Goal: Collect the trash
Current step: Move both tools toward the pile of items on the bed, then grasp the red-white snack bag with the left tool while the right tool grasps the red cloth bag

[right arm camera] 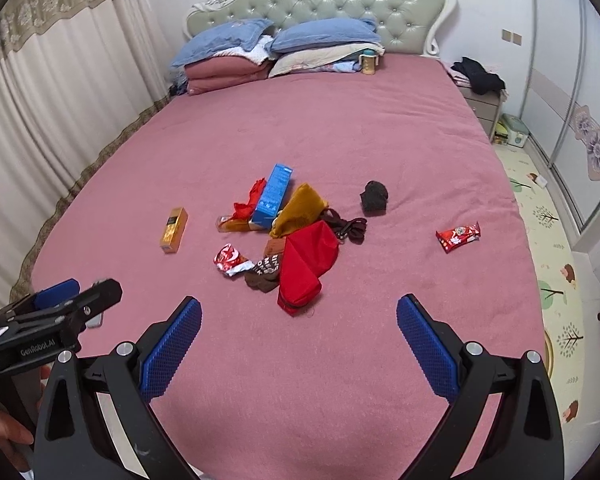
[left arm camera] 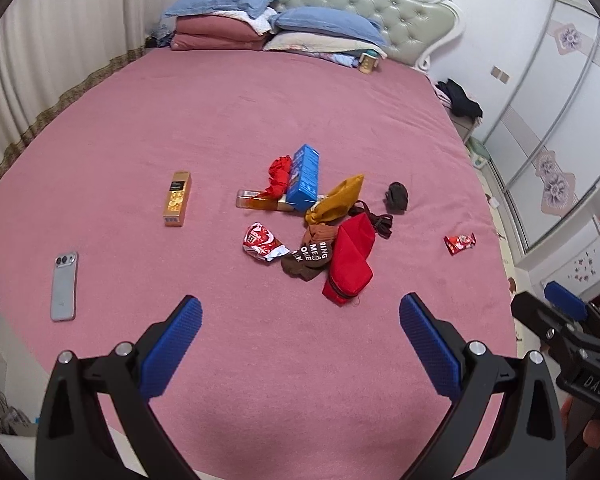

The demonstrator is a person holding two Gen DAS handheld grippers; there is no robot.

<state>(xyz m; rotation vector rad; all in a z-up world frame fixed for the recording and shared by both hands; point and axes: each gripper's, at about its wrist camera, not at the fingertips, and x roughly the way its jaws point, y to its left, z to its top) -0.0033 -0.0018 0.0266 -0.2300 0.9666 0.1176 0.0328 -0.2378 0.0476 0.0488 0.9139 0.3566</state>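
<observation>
Wrappers [right arm camera: 458,236] lie mid-bed [right arm camera: 340,360]; bare sheet surrounds both splayed hand-held grippers [left arm camera: 300,320].

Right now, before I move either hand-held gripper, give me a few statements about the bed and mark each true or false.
1. Both the left hand-held gripper and the right hand-held gripper are open and hold nothing. True.
2. The blue box stands upright, alone by the pillows. False: it lies in the central pile, leaning on other items.
3. A phone lies face down, apart from the pile. True.
4. The small red wrapper is buried under the red bag. False: it lies alone on the sheet, apart from the pile.
5. The gold box touches the blue box. False: bare sheet separates them.
</observation>
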